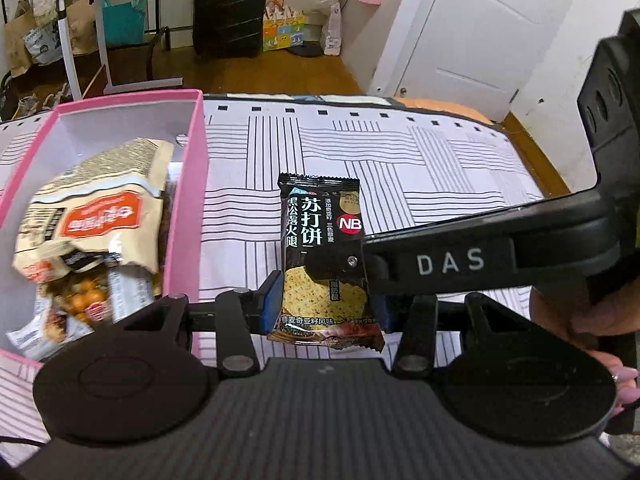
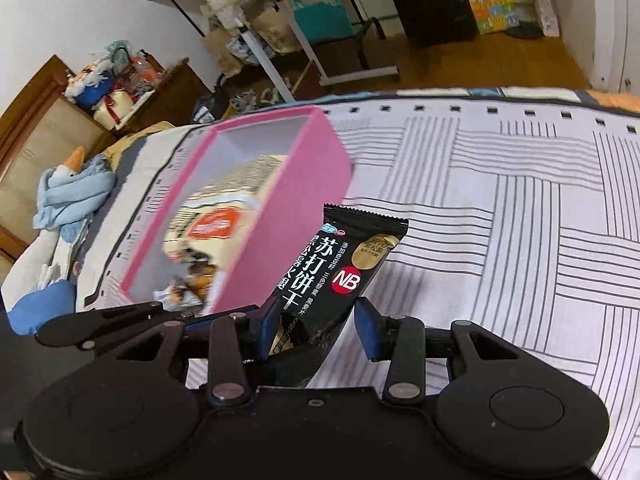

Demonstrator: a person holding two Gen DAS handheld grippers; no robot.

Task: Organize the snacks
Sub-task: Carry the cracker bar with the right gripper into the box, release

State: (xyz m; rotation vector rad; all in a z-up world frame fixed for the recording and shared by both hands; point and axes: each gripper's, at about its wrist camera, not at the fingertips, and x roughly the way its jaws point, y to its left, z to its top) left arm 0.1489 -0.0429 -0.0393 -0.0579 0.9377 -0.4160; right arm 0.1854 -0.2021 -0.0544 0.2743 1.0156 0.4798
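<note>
Snacks are split between my 2 grippers and the pink box on the bed. My left gripper is clamped on a black soda-cracker packet, its blue pads pressing the lower half so the packet stands upright above the striped sheet, just beside the box's long side. My right gripper holds a 2nd black packet of the same kind, tilted toward the far right; the left pad presses it, while the right pad appears to stand a little off the wrapper.

Only the left view shows the box's contents clearly: a beige bag with an orange label lying over smaller wrapped snacks at the near end, with the far end bare. It also shows the other gripper's black arm crossing behind the packet, and a hand at the right edge. The right view blurs the box but alone shows the bed's left edge, where a blue cloth lies beside a wooden headboard.
</note>
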